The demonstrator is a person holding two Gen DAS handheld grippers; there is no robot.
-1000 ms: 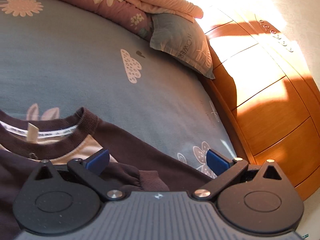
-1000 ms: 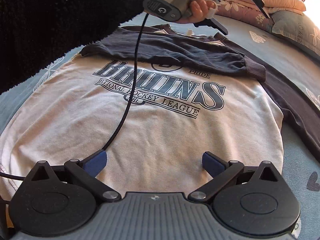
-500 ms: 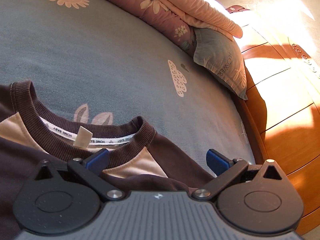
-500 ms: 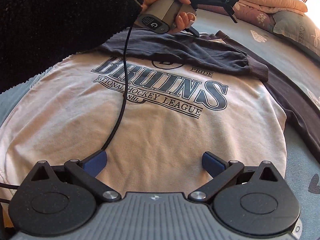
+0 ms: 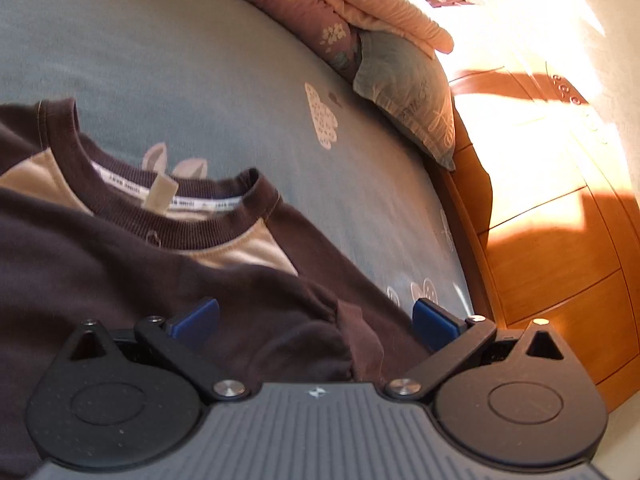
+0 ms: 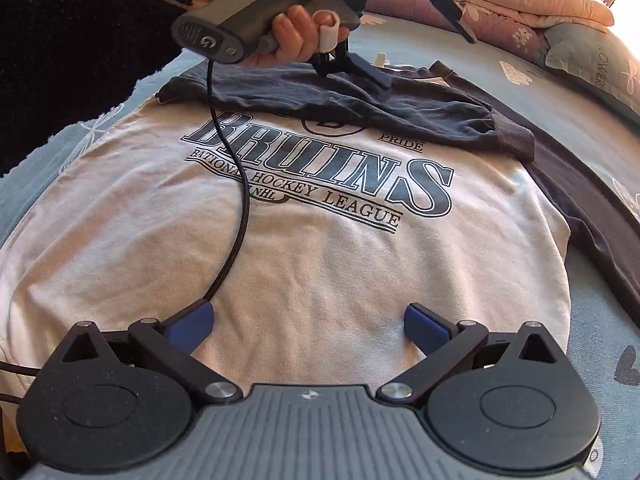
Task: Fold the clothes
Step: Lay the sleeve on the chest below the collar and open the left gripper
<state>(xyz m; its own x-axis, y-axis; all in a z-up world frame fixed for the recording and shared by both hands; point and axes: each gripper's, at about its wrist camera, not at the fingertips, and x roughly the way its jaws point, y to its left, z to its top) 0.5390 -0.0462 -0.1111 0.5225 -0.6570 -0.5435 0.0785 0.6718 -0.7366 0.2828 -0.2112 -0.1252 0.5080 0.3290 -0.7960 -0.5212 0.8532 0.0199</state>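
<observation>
Left wrist view: the left gripper (image 5: 316, 316) hangs just over the folded sleeve (image 5: 200, 292), jaws spread wide with nothing between them. The cuff (image 5: 360, 344) lies between the 2 pads, free of both. Compared with 0.5 s ago the view has swung back to the right: the collar (image 5: 188, 216) sits further up and left, and the cuff, hidden then, shows again. 1 s ago it lay in nearly the same spot, so the sleeve has stayed where it was laid. Beyond it run the bedsheet (image 5: 200, 72), the pillow (image 5: 412, 92) and the wooden bed frame (image 5: 552, 248).

Right wrist view: the right gripper (image 6: 306, 326) is released too, its pads splayed over the lower half of the shirt (image 6: 320, 264), which lies flat and print-up on the bed. The hand (image 6: 292, 28) holding the left gripper (image 6: 424, 32) has lifted and turned since 0.5 s ago, so that tool now points out over the sleeve rather than down onto it. The dark sleeve (image 6: 360, 108) crosses the chest above the lettering; the other sleeve (image 6: 592, 200) is spread out to the right.

My reading: 1 sleeve is folded in and let go, and the right-hand sleeve looks like the next piece to bring across
</observation>
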